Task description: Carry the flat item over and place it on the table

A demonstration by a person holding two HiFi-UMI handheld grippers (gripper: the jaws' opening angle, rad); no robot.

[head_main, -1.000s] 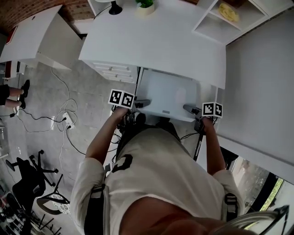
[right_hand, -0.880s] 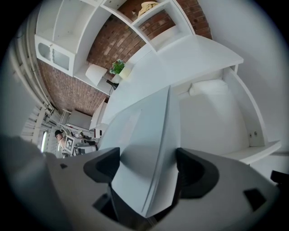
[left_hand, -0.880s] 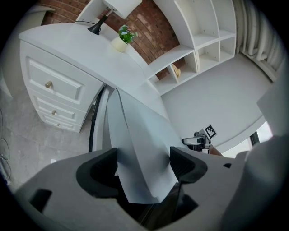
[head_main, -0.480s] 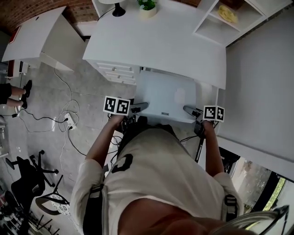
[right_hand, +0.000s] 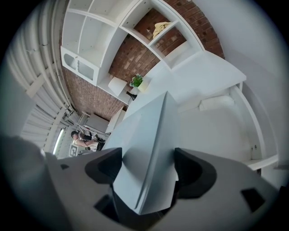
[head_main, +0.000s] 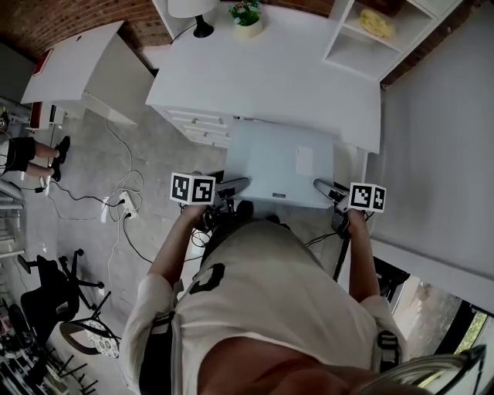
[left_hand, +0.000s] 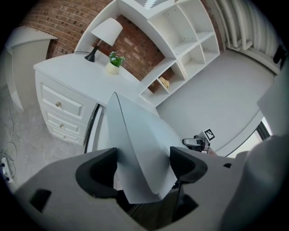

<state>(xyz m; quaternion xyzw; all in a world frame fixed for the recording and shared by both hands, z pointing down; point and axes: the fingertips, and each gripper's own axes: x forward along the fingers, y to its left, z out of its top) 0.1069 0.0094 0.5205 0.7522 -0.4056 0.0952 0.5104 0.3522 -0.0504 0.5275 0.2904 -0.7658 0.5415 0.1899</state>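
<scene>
Cubby point(head_main: 356, 31) — yellow object point(head_main: 380, 21); pot point(head_main: 248, 29) — plant point(head_main: 245, 10); panel point(head_main: 270, 158) held.

- Red brick wall point(head_main: 54, 19) ran behind; white shelf unit point(head_main: 386, 35) stood vs. it.
- Grey concrete floor point(head_main: 158, 150), cables point(head_main: 116, 207) lay loose.
- White table point(head_main: 270, 77) w/ drawers point(head_main: 194, 123) held lamp point(head_main: 193, 11) & plant point(head_main: 245, 13).
- Black office chair point(head_main: 45, 292) sat at left.

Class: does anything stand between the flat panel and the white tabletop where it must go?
Nothing visible does. The flat panel is at the near edge of the table, whose top there is bare; the lamp and potted plant stand along the far edge.
</scene>
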